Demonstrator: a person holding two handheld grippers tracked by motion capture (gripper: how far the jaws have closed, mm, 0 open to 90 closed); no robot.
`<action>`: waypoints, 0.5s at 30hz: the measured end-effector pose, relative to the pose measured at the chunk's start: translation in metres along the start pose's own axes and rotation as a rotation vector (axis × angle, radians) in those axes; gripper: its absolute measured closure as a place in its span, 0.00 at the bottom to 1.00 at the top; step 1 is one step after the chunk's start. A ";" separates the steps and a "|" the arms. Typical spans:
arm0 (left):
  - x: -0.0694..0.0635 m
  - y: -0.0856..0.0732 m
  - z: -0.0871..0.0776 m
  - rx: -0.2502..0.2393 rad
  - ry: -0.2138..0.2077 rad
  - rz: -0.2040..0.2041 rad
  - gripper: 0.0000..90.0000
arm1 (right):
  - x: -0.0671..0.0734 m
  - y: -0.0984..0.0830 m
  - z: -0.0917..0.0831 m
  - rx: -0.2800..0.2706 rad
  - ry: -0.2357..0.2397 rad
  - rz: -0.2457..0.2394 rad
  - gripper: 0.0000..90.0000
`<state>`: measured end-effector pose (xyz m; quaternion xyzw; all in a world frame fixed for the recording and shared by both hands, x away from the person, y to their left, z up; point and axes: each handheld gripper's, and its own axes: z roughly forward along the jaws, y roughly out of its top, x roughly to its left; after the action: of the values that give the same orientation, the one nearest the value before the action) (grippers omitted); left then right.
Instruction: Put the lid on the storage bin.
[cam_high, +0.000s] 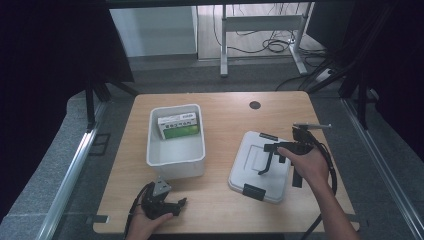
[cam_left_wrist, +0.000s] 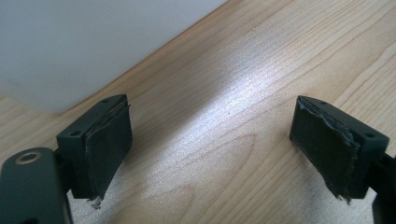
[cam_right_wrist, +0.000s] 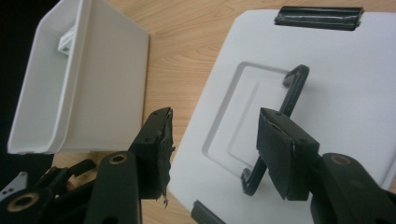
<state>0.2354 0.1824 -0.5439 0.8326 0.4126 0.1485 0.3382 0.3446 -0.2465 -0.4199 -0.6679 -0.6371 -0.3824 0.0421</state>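
A white bin (cam_high: 176, 156) stands on the wooden table with a green and white box (cam_high: 179, 126) lying in it. To its right lies a white lid (cam_high: 255, 172) with black clips and a raised black handle (cam_right_wrist: 293, 91). My right gripper (cam_high: 274, 152) hovers open over the lid (cam_right_wrist: 336, 79), its jaws (cam_right_wrist: 212, 154) spread above the left part of the lid; the handle runs just behind the right jaw. My left gripper (cam_high: 179, 204) rests open near the front edge, below the bin, with bare wood between its jaws (cam_left_wrist: 210, 149).
The bin's wall (cam_left_wrist: 93, 42) rises close ahead of the left gripper. A dark round hole (cam_high: 255, 105) sits in the table's far side. Beyond the table are a grey floor, a desk frame (cam_high: 260, 22) and cables. The left gripper (cam_right_wrist: 28, 198) shows below the bin (cam_right_wrist: 93, 84).
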 end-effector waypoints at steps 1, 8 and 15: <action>0.000 0.000 0.000 0.000 0.000 0.000 0.14 | -0.002 0.001 0.001 0.003 -0.007 -0.001 0.51; 0.000 0.000 0.000 0.000 0.000 0.000 0.14 | -0.007 0.006 0.011 0.027 -0.049 0.024 0.52; 0.000 0.000 0.000 0.001 0.000 0.000 0.14 | -0.010 0.012 0.022 0.064 -0.088 0.032 0.53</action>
<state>0.2354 0.1824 -0.5438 0.8329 0.4125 0.1485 0.3378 0.3660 -0.2445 -0.4360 -0.6924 -0.6395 -0.3314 0.0417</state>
